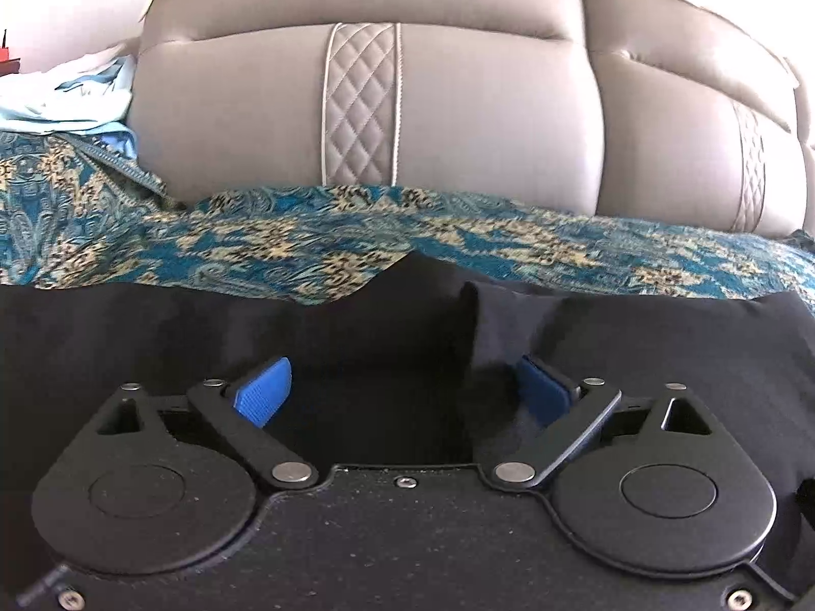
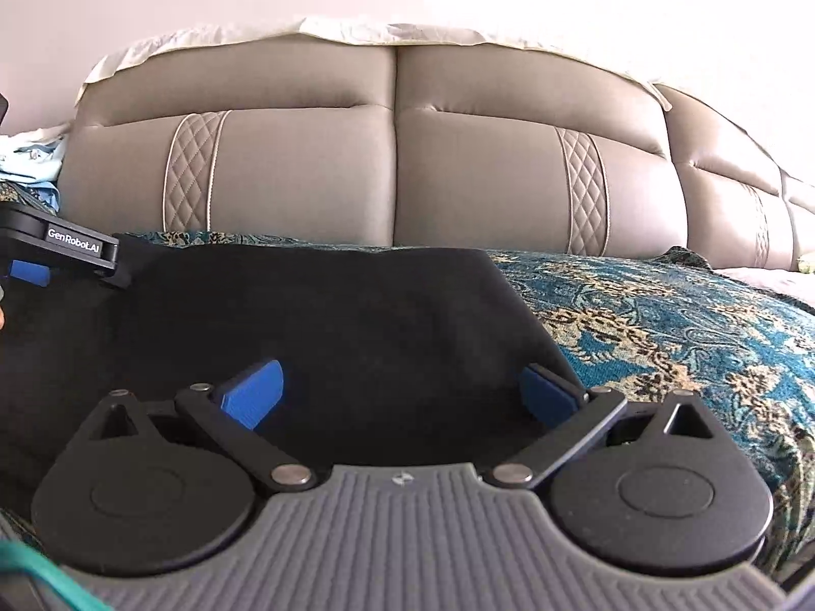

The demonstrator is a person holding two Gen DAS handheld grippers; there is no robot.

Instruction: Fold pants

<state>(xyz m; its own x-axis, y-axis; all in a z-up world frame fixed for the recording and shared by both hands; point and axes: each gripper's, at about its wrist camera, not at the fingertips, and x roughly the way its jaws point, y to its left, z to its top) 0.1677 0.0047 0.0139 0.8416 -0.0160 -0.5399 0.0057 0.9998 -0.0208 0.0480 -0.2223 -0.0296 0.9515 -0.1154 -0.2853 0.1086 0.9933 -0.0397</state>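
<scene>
Right now the black pants (image 2: 316,326) lie spread on a bed covered by a blue and gold patterned bedspread (image 2: 662,326), in front of a padded grey headboard (image 2: 397,168). The left tool (image 1: 405,392) sits low over the dark cloth with its blue pads (image 1: 262,389) spread wide; a raised fold of the pants stands between them, but neither pad presses on it. The right tool (image 2: 402,394) is likewise wide open above the pants near their right edge, gripping nothing. A heap of pale blue fabric (image 1: 66,102) lies at the far left beside the headboard.
</scene>
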